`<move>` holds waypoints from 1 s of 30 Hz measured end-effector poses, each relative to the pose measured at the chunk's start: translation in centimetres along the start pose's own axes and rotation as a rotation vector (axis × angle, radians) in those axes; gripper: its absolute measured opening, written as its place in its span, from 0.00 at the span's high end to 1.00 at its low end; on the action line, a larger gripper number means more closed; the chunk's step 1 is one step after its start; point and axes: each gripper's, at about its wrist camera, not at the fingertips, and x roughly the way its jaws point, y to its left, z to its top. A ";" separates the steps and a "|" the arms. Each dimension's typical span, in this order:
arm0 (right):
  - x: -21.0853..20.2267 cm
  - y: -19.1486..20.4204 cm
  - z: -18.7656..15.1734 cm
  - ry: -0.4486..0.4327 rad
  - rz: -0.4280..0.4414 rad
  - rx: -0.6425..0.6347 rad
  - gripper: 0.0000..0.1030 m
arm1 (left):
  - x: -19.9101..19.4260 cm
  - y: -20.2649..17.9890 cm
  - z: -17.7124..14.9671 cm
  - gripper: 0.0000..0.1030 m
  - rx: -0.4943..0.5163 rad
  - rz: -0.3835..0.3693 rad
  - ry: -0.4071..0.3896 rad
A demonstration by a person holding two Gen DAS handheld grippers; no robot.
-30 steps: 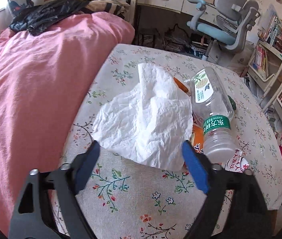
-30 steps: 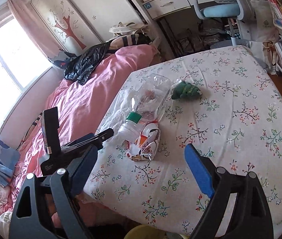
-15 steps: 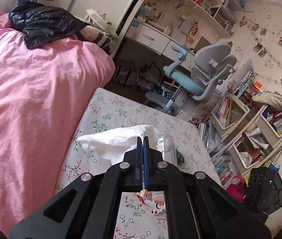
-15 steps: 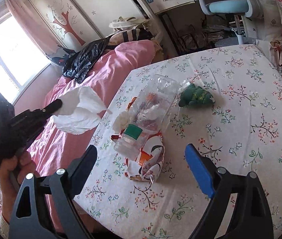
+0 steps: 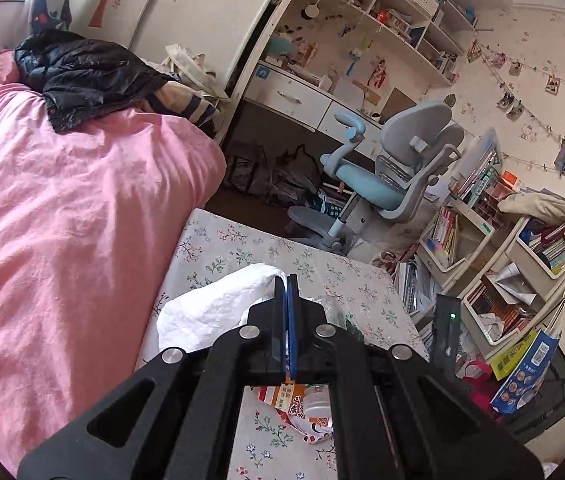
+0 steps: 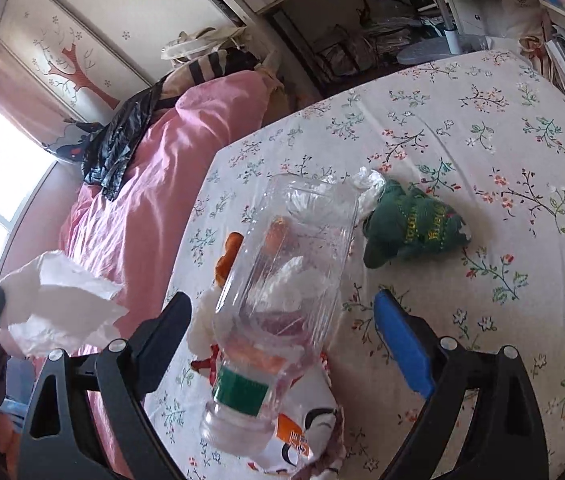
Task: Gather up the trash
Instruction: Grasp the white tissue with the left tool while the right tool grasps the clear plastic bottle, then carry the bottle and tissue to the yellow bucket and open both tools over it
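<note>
Since the frame 1 second ago the left gripper (image 5: 287, 280) has clamped shut on the white tissue (image 5: 218, 304) and carried it up off the floral tablecloth (image 5: 218, 248), while the right gripper (image 6: 282, 312) has slid in over the clear plastic bottle (image 6: 282, 280)

Now the left gripper's 2 fingers meet flat together with the tissue pinched at their tips; the crumpled sheet hangs out to the left of the fingers, above the table's edge beside the pink duvet (image 5: 62, 208). That gripper tilts only gently downward, looking across the table toward the blue desk chair (image 5: 378, 184). From the right wrist view the same tissue shows at far left, held in the air over the duvet, clear of the table.

The right gripper points more steeply down with its jaws spread wide, 1 finger on each side of the bottle's lower body; neither pad presses on it. The bottle lies on its side with its green-banded neck toward the camera, resting on a crumpled orange-and-white snack wrapper (image 6: 306, 436). A dark green crumpled packet (image 6: 414, 228) lies just beyond the bottle's base on the cloth
</note>
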 end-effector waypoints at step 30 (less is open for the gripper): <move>-13.0 -7.3 -4.4 -0.113 0.409 0.249 0.46 | 0.5 -3.8 -2.2 0.99 0.075 -0.125 0.069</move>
